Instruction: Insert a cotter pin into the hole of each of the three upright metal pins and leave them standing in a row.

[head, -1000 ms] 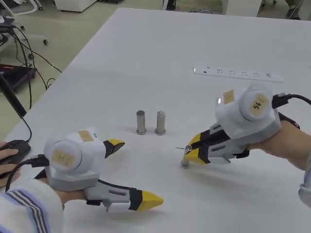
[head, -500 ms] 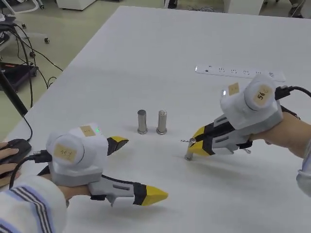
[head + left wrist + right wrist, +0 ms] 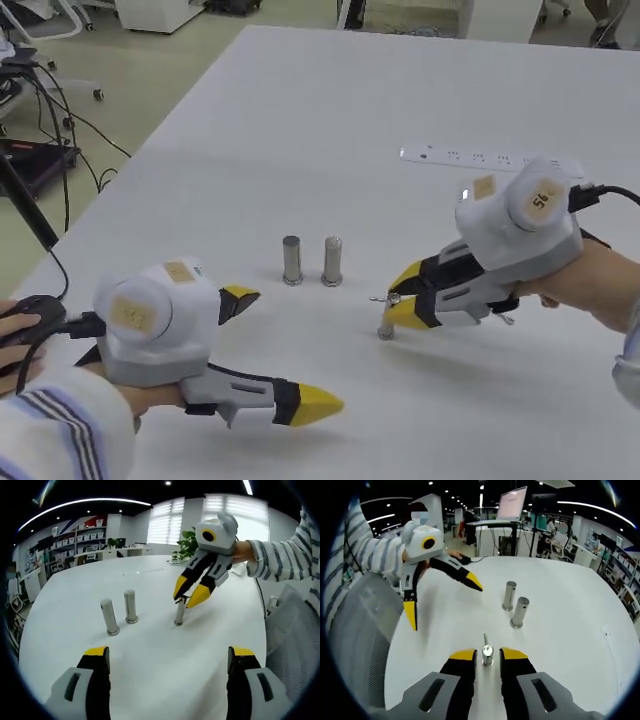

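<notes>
While left claw (image 3: 168, 652) gapes wide, right claw (image 3: 488, 655) narrowly flanks a pin (image 3: 179, 615), grip unclear.

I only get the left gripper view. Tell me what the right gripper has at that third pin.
Observer: In the right gripper view, a thin cotter pin pokes forward from between the jaws of the right gripper, at the top of the third pin.
Operator: Now report what lies behind my left gripper.
Observer: In the head view, a hand rests on a black mouse near the edge of the table, behind the left gripper.
</notes>
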Demonstrator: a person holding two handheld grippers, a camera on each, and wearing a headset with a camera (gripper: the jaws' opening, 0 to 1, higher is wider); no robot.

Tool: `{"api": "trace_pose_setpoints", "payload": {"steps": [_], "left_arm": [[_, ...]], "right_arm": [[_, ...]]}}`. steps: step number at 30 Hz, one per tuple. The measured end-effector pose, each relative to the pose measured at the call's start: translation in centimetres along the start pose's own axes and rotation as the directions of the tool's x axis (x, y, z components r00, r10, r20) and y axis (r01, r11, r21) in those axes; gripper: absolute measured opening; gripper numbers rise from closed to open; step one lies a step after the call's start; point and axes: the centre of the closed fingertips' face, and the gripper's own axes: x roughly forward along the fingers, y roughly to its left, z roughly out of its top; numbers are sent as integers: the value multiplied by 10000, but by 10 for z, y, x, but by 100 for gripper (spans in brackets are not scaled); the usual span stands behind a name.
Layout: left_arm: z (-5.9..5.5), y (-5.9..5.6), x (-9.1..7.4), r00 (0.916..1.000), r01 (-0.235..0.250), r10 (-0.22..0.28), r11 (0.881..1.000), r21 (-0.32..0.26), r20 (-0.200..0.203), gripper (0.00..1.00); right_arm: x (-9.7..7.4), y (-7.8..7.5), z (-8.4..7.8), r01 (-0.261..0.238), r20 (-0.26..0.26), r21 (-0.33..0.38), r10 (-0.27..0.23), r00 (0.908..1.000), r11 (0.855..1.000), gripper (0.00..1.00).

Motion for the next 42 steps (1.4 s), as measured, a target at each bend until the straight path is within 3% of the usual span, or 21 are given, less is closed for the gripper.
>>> {"api": "trace_pose_setpoints", "payload": {"steps": [2, 7, 10, 17, 18, 21, 28, 29, 33, 39, 42], "left_arm": [[0, 2, 0, 9999, -45, 45, 10000, -33, -93, 99], [9, 11, -3, 9995, -265, 266, 9996, -103, 167, 98], [12, 14, -3, 9992, -335, 338, 9993, -160, 194, 98], [13, 15, -5, 9995, -264, 270, 9988, -406, 142, 97], [13, 12, -6, 9998, -118, 128, 9983, -566, 164, 96], [11, 9, -7, 10000, -64, 68, 9971, -763, 51, 96], [8, 8, -12, 9999, -115, 108, 9969, -779, -97, 98], [8, 8, -13, 9999, -104, 95, 9970, -767, -110, 97], [6, 7, -13, 9996, -79, 53, 9955, -946, -270, 96], [7, 9, -14, 9996, -95, 64, 9938, -1107, -287, 96], [11, 11, -14, 9998, -78, 60, 9944, -1052, -174, 93]], "right_arm": [[-5, 1, 2, 37, 109, 23, -37, 9999, 10000, 23], [-20, 2, 9, 272, 593, 276, -288, 9978, 9993, 33], [-30, 4, 6, 507, 589, 397, -530, 9969, 9979, 39], [-55, 13, 2, 1129, 1170, 1208, -1271, 9850, 9862, 52], [-60, 12, 1, 1436, 1292, 1485, -1631, 9781, 9784, 52], [-71, 14, -4, 1633, 1607, 2340, -2038, 9657, 9584, 54], [-90, 17, -25, 2210, 1561, 3249, -2827, 9464, 9195, 69], [-91, 17, -29, 2303, 1636, 3529, -3021, 9391, 9069, 70], [-94, 20, -41, 2188, 1782, 4405, -3237, 9292, 8707, 76], [-97, 28, -54, 2428, 1463, 4661, -3447, 9272, 8508, 86], [-99, 31, -60, 2469, 1359, 5224, -3655, 9208, 8162, 93]]}}
